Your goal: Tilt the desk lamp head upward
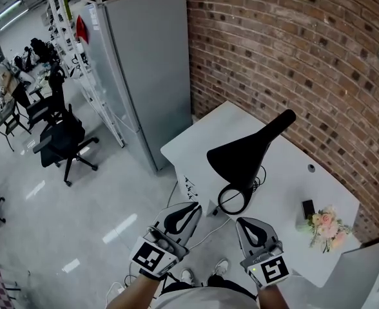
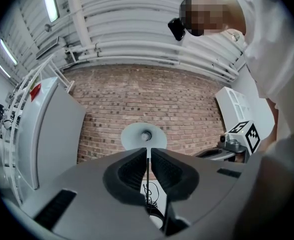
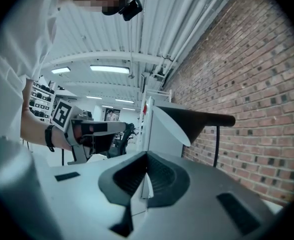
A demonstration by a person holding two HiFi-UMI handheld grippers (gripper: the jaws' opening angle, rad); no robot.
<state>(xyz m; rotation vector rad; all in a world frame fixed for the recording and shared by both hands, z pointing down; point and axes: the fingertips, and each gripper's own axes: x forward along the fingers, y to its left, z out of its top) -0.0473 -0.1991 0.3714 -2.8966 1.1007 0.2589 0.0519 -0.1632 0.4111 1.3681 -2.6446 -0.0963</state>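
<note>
Black desk lamp head point(image 1: 244, 154) above its ring base point(image 1: 231, 199) on the white table point(image 1: 286, 192), beside the brick wall point(image 1: 305, 56). Advised: grip the shade's lower rim with one gripper, steady the base with the other, and raise slowly so the lamp does not slide. Long axis roughly level, with the wide mouth toward the person and the narrow tail toward the wall. Left gripper point(image 2: 148, 151): jaws a thin slit apart, nothing between. Right gripper point(image 3: 147, 156): tips together, empty. Both are short of the lamp

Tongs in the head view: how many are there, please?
2. The left tongs are at the bottom, left of centre; the right tongs are beside them, both near the desk lamp.
</note>
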